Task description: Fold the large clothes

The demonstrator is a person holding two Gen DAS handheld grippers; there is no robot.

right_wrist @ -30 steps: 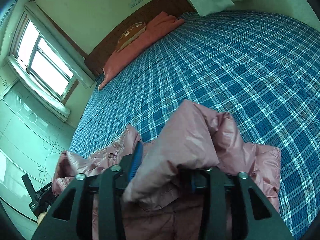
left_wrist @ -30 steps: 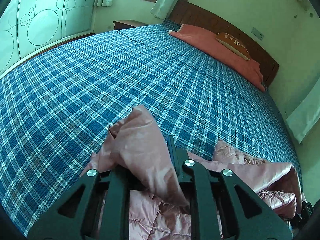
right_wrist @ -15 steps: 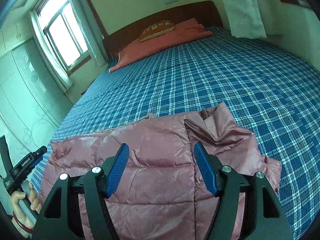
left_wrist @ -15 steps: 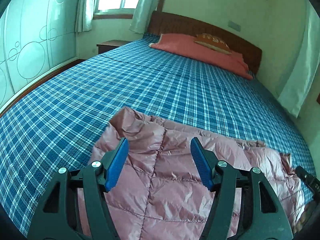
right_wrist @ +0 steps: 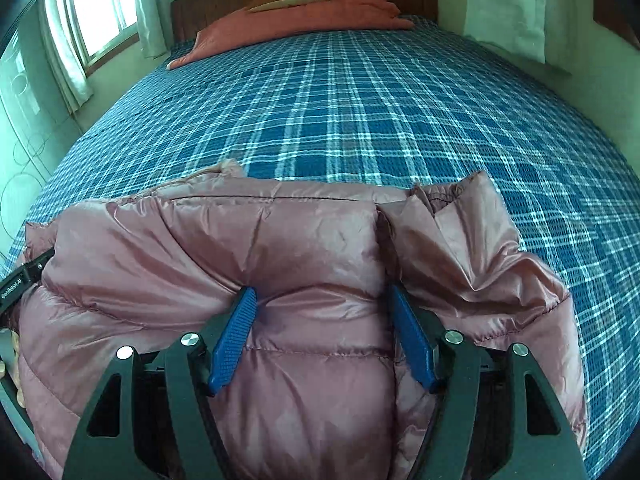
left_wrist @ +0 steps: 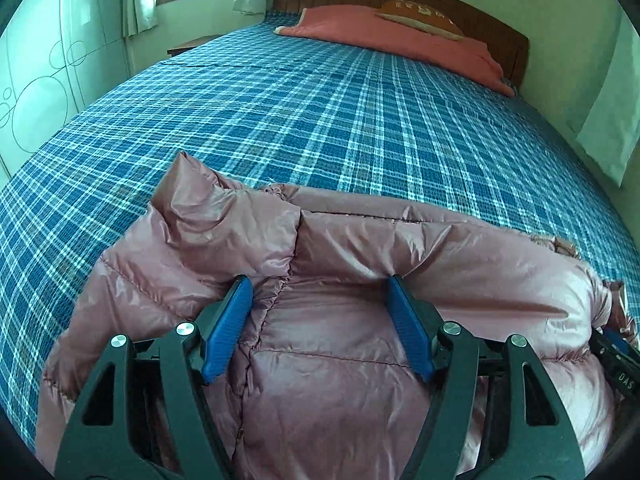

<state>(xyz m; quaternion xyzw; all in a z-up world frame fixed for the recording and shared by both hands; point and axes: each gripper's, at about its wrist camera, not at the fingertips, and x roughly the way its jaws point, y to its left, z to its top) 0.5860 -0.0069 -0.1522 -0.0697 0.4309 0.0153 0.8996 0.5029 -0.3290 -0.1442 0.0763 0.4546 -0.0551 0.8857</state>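
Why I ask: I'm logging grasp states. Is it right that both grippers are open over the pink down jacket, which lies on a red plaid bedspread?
Not quite: the bedspread is blue plaid, as both wrist views show. The rest holds: left gripper and right gripper are open over the pink down jacket.

Both grippers let go — jacket (left_wrist: 360,280) now lies folded, fingers (right_wrist: 236,328) spread.

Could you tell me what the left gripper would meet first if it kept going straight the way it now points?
Most likely the pink puffer jacket: the open left gripper already straddles its puffed fold.
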